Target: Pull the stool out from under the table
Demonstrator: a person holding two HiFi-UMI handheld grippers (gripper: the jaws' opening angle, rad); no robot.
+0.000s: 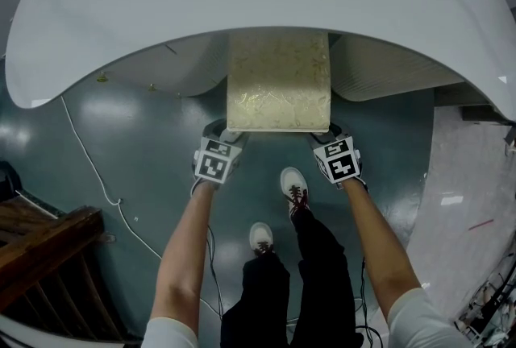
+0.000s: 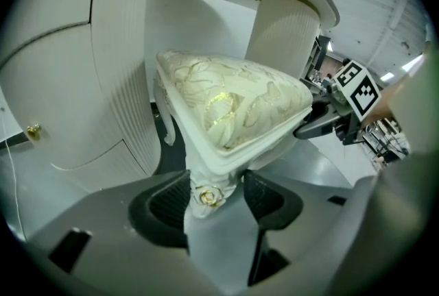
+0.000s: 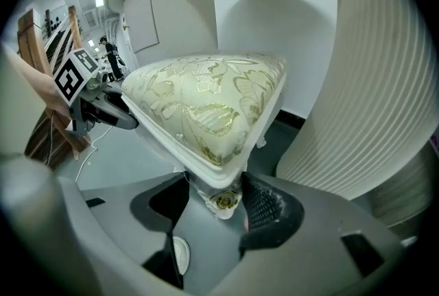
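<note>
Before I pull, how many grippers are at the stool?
2. The left gripper straddles the near left corner post of the stool; the right gripper straddles its near right one. None seems hidden.

Glossy blue-grey floor [image 1: 145, 177] carries pale light reflections [image 1: 101, 109]. White cable [image 1: 118, 200] snakes across it. Dark wooden frame [image 1: 48, 246] at lower left; lighter glossy flooring [image 1: 463, 209] at right, cable tangle [image 1: 493, 298] in bottom-right corner.

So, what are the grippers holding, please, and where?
Nothing yet: left gripper and right gripper each straddle a front leg of the stool, jaws open.
</note>
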